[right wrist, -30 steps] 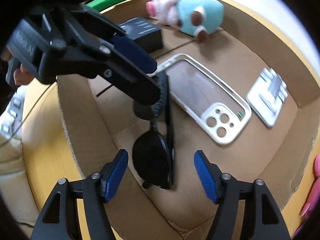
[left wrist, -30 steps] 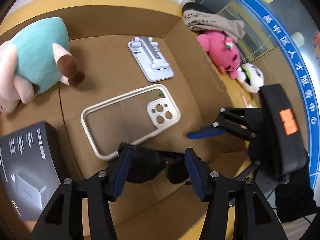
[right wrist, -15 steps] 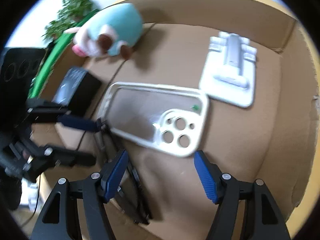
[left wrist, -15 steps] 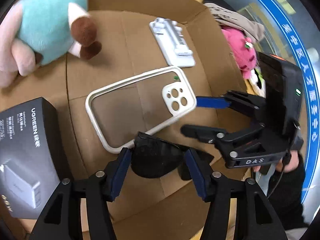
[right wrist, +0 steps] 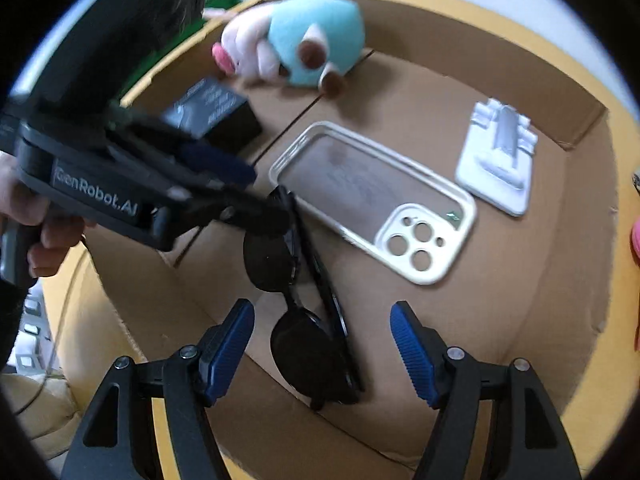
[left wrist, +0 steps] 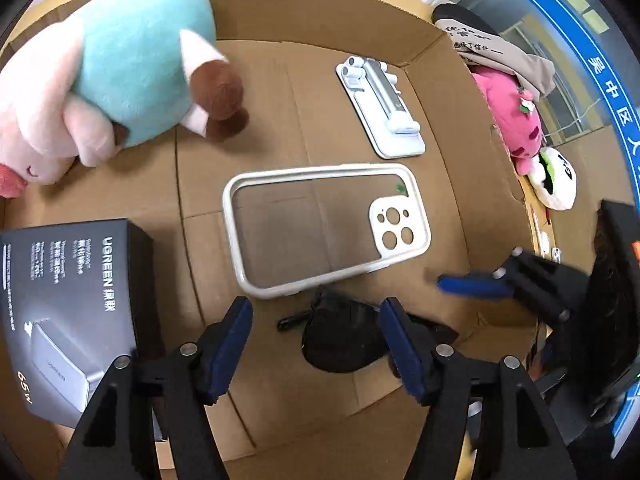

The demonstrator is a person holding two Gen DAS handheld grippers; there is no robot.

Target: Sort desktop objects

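Observation:
Black sunglasses (left wrist: 344, 340) lie folded on the floor of a cardboard box (left wrist: 280, 20), near its front wall; they also show in the right wrist view (right wrist: 296, 296). My left gripper (left wrist: 316, 352) is open and hovers over the sunglasses, one pad on each side. My right gripper (right wrist: 322, 348) is open and empty above the other end of the sunglasses. A white phone case (left wrist: 326, 226) lies just behind them, with a white phone stand (left wrist: 380, 108) farther back.
A pink and teal plush pig (left wrist: 108, 80) lies at the box's back left. A black UGREEN charger box (left wrist: 68, 312) sits at the left. Outside the box at the right lie a pink plush (left wrist: 516, 124) and a white and green toy (left wrist: 556, 180).
The sunglasses now lie on the box floor with both grippers open around them. The left gripper has drawn back slightly. The right gripper has swung back over the sunglasses.

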